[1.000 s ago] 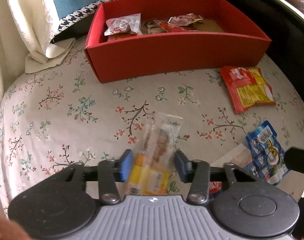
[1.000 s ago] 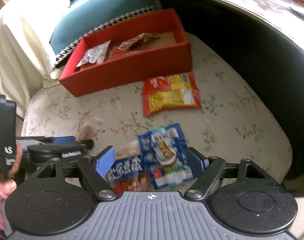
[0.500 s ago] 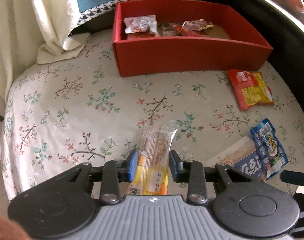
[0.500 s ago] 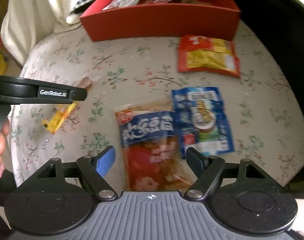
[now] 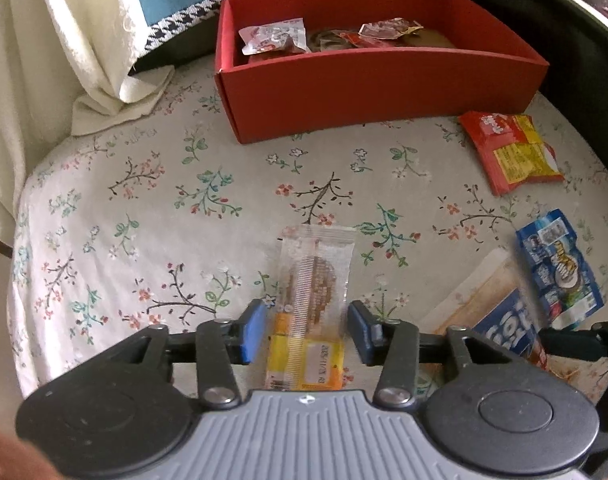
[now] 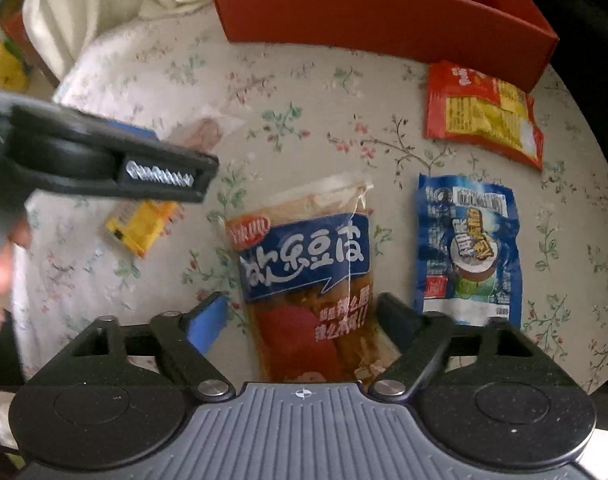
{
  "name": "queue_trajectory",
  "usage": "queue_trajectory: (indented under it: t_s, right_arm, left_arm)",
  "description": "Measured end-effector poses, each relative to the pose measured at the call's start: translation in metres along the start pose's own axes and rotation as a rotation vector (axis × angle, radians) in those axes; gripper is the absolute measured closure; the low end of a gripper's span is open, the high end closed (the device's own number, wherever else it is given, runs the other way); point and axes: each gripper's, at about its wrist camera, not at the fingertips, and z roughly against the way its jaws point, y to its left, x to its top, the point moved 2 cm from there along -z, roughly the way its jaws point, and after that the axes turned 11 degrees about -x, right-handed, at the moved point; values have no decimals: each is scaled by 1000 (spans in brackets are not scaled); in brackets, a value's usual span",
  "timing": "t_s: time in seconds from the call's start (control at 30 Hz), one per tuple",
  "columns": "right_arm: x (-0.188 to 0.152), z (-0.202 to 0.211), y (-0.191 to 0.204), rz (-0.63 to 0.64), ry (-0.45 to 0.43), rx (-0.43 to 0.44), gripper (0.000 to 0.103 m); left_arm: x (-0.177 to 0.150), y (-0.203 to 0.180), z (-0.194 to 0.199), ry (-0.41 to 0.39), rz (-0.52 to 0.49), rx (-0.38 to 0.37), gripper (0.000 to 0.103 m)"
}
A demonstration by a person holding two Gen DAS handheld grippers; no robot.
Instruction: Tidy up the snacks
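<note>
Nearest, the left claw (image 5: 308, 334) straddles the clear-and-yellow biscuit packet (image 5: 314, 292), its jaws just reopened and not pressing it (the grip looks let go, so it needs closing again). The right claw (image 6: 301, 320), jaws just spread wide, brackets the blue-labelled tofu pouch (image 6: 308, 264) without touching it. Both lie well short of the red box (image 5: 380, 84), farthest off on the floral cloth (image 5: 151, 200); next, close, lift, carry to the red box.
</note>
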Motion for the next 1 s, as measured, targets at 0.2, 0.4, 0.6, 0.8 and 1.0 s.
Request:
queue_trajectory:
  t_s: [0.2, 0.4, 0.6, 0.8, 1.0]
  right_arm:
    - [1, -5, 6, 14, 11, -19, 0]
    - [-1, -4, 5, 35, -7, -16, 0]
    - [-11, 12, 7, 72, -66, -17, 23]
    - [-9, 17, -4, 42, -70, -5, 33]
    - [-5, 21, -9, 5, -71, 33, 43]
  left_arm:
    - [1, 7, -1, -3, 18, 10, 45]
    - [-1, 8, -2, -10, 11, 19, 38]
    - [-2, 13, -3, -8, 30, 24, 28]
    - [-2, 16, -4, -3, 45, 0, 27]
    - [-2, 8, 0, -14, 17, -22, 52]
